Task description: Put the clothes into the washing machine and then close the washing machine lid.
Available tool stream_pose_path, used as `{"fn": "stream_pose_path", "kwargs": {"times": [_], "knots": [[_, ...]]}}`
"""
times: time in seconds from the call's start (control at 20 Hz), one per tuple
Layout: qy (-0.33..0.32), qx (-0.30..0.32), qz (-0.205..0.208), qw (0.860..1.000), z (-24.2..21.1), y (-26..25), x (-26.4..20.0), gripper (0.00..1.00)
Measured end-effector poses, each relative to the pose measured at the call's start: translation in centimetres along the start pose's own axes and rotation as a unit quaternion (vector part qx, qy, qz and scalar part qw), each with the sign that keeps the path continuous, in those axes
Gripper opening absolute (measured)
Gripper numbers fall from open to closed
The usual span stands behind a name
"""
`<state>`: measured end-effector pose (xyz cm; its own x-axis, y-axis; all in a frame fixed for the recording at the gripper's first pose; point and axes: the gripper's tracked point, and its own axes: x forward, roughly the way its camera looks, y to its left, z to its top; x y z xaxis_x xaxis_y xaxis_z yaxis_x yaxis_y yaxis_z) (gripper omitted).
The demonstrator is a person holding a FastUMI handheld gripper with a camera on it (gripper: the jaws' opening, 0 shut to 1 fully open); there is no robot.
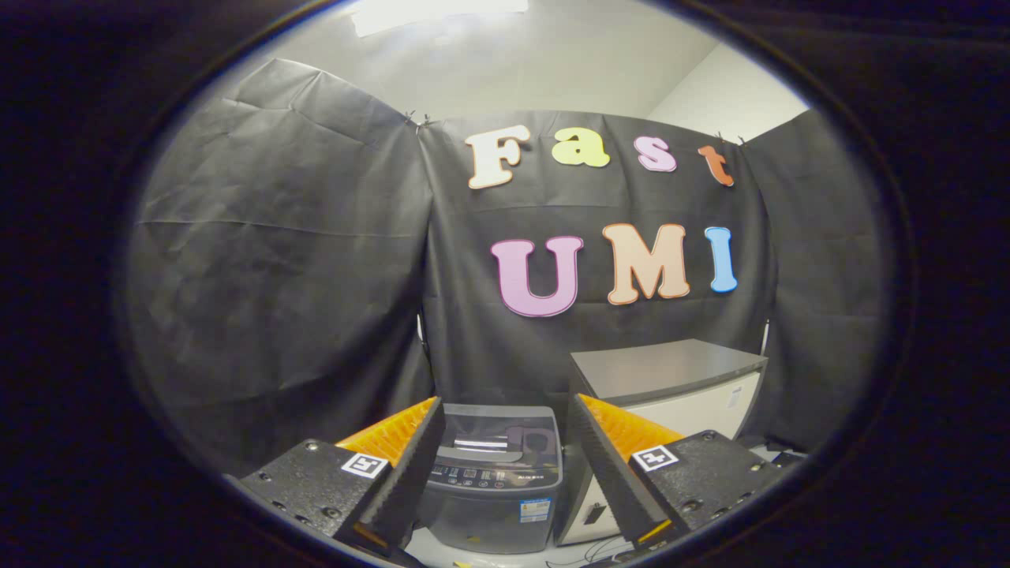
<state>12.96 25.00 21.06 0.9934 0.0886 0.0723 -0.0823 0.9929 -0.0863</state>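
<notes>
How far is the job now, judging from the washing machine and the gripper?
Done: the washing machine lid looks shut; whether clothes are inside cannot be told. In hand: nothing, since the gripper is open, its fingers empty, the machine framed between them and beyond. Left: cannot tell.

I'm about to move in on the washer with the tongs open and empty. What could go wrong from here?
1. The washing machine lid looks shut, so it likely has to come up before clothes go in.
2. The tongs hold nothing and no clothes lie ahead of them; you may need to look around for them.
3. A grey-topped cabinet stands close beside the washer, and cables lie on the floor at its foot; a wide swing might clip either.
</notes>
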Motion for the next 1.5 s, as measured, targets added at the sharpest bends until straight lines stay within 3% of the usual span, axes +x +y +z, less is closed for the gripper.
{"fn": "stream_pose_path", "kwargs": {"times": [1.25, 1.5], "knots": [[-0.006, -0.009, 0.061, 0.998, 0.6, 5.3, -1.6, 0.97], [-0.058, -0.002, 0.068, 0.996, 3.3, 5.2, -2.8, 0.97]]}}
